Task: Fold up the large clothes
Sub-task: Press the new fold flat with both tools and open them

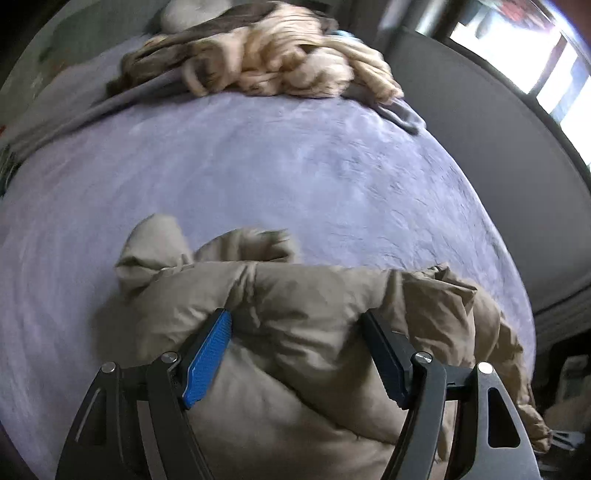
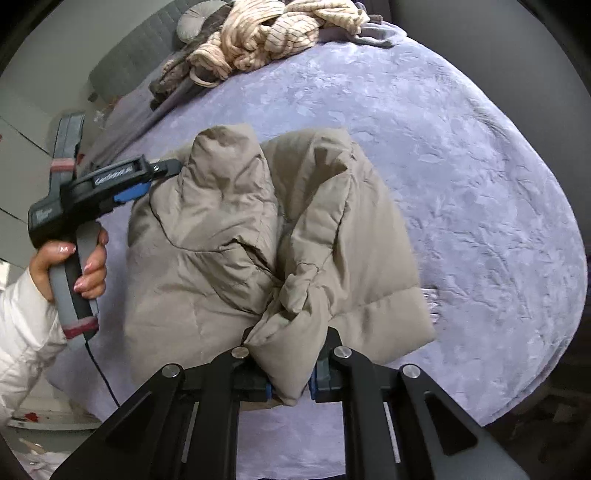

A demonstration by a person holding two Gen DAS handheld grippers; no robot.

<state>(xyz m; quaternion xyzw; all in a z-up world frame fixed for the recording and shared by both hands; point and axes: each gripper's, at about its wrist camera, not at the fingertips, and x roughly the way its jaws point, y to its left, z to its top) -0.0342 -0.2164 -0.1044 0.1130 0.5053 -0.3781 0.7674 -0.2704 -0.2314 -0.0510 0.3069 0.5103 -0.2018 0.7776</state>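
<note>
I see the puffy beige quilted jacket (image 2: pixel 273 236) bunched on the lavender plush bedspread (image 2: pixel 461 166). My right claw (image 2: pixel 290 384) is clamped on a fold at the jacket's near edge. My left claw (image 1: pixel 295 354) hangs with its jaws apart over the jacket. Beyond the jacket lies a cream ribbed knit heap (image 2: pixel 273 33).

Bed (image 2: pixel 461 155), lavender plush cover; beige puffer jacket (image 2: pixel 229 236) near edge, cream knit heap (image 2: pixel 266 33) far end.

Right gripper (image 2: pixel 290 384) pinching beige jacket (image 2: pixel 236 236)
</note>
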